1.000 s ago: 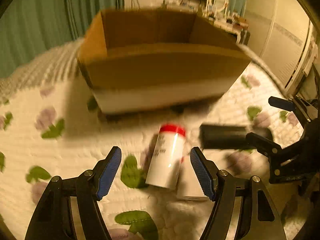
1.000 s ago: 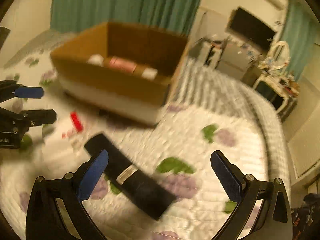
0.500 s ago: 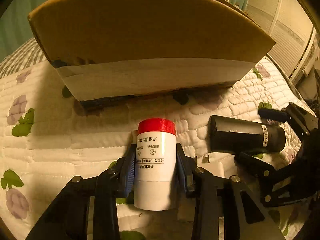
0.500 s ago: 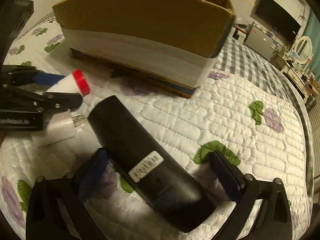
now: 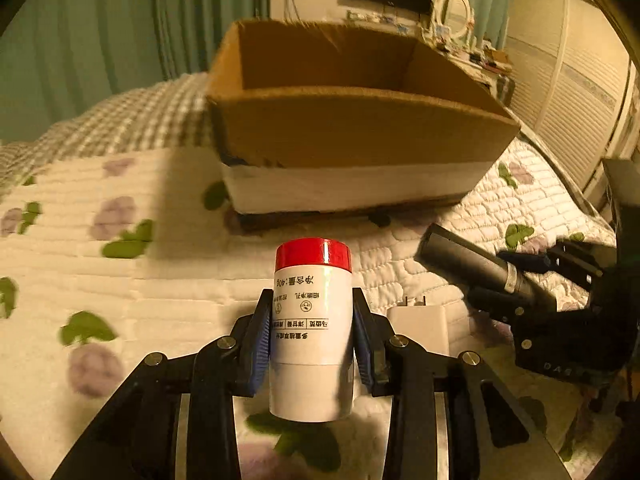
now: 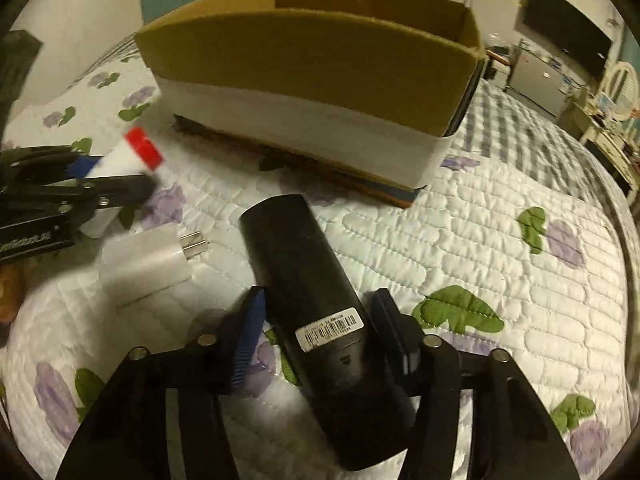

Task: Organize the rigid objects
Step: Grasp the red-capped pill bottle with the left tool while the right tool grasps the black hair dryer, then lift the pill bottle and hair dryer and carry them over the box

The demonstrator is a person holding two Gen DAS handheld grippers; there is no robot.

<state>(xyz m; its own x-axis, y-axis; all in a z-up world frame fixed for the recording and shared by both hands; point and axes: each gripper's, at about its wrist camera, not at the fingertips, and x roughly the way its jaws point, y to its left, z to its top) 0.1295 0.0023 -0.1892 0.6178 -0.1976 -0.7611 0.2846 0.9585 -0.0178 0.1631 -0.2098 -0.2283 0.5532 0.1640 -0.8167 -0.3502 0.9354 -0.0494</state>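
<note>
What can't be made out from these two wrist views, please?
- Inside of the box: both views, hidden by its near wall.
- The bottle: right wrist view, blurred.
- The label on the black cylinder: right wrist view, print too small to read.

A quilted floral bedspread (image 6: pixel 500 240) covered the bed, green curtains (image 5: pixel 120 40) hung behind it, a dark television (image 6: pixel 568 36) was on the wall, and a cluttered dresser (image 5: pixel 472 52) stood beyond.
</note>
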